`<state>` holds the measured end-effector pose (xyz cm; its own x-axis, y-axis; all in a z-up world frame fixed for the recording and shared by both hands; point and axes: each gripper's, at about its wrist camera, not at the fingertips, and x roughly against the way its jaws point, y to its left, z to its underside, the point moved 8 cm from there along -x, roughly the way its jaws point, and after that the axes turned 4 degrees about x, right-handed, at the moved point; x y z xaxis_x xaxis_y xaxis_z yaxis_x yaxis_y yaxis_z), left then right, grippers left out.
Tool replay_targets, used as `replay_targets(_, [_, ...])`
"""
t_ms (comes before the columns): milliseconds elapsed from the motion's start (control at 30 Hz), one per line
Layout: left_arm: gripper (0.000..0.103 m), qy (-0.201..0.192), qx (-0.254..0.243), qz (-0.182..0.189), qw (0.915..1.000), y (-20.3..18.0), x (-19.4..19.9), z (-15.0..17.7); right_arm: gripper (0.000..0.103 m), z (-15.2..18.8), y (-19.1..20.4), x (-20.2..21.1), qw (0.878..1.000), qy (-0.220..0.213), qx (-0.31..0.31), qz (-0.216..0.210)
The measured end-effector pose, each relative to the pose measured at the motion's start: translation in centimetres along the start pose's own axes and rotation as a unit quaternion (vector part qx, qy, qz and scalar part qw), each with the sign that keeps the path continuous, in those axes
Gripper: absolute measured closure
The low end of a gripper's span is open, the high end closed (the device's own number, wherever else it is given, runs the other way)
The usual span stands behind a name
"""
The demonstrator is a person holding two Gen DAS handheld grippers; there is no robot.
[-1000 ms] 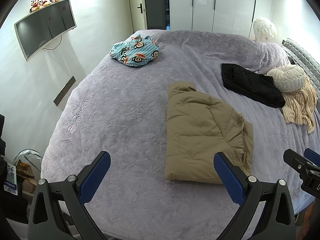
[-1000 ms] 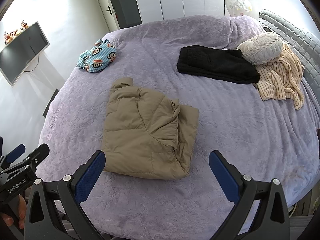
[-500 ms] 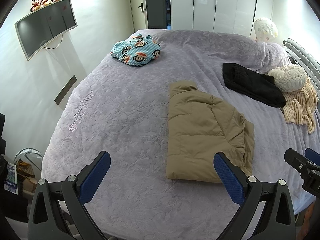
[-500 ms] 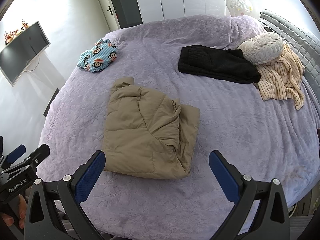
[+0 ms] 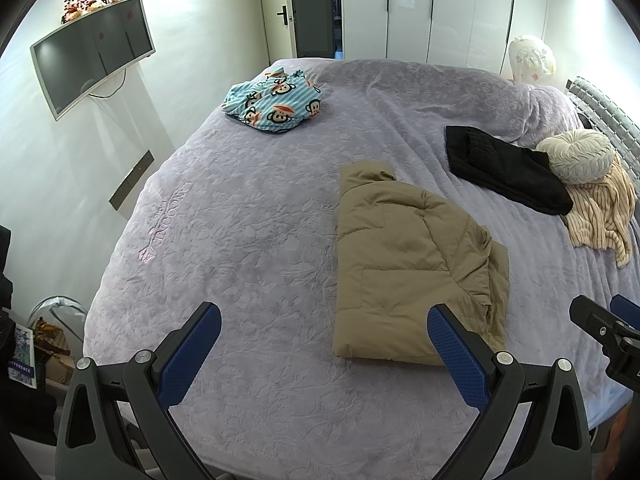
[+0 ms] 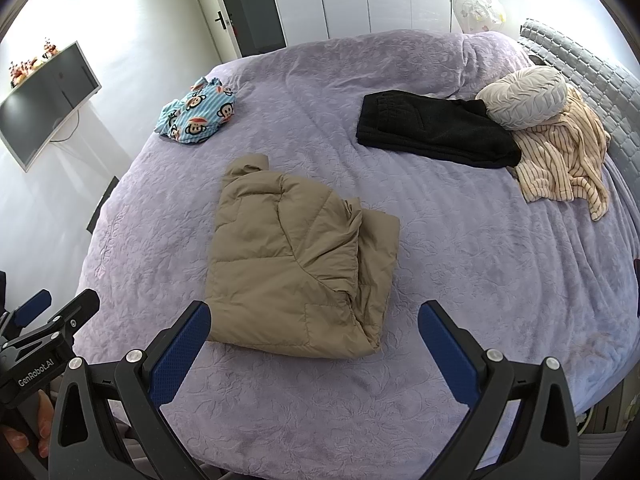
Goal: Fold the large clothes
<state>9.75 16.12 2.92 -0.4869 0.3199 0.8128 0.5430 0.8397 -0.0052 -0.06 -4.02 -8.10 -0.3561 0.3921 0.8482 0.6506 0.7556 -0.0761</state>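
A tan padded jacket [image 5: 412, 268] lies folded into a rough rectangle on the purple bedspread [image 5: 248, 216]; it also shows in the right wrist view [image 6: 296, 264]. My left gripper [image 5: 324, 328] is open and empty, held above the bed's near edge, to the left of the jacket. My right gripper [image 6: 314, 330] is open and empty, just short of the jacket's near edge. Each gripper shows at the edge of the other's view: the right one [image 5: 600, 324] and the left one [image 6: 44, 320].
A blue monkey-print garment [image 5: 276, 104] lies at the far left of the bed. A folded black garment [image 6: 432, 128], a round cream cushion [image 6: 524, 96] and a striped cream garment [image 6: 564, 160] lie at the right. A TV [image 5: 88, 52] hangs on the left wall.
Both grippers have drifted back slightly from the bed. The jacket has not moved, and both grippers stay open.
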Motion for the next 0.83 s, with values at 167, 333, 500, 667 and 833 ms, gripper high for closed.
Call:
replay_targets(167, [0.0,0.001,0.003,-0.002,1.0,0.22,0.09,0.28,0.0,0.06,0.05,0.02,1.0,0.0,-0.001,0.001])
replay_targets(333, [0.0,0.001,0.005,-0.003,1.0,0.22,0.23,0.42,0.0,0.05,0.09,0.01,1.0,0.0,-0.002,0.002])
replay_targets(500, [0.0,0.0,0.005,-0.003,1.0,0.27,0.25,0.45,0.0,-0.03,0.24,-0.13,1.0,0.002,0.001,0.0])
replay_targets(667, [0.0,-0.009,0.004,-0.001,1.0,0.37,0.37,0.18,0.0,0.01,0.33,-0.24,1.0,0.004,0.003,-0.001])
replay_targets(833, [0.0,-0.01,0.003,0.0,1.0,0.33,0.37,-0.05,0.0,-0.17,0.25,-0.3,1.0,0.004,0.004,-0.001])
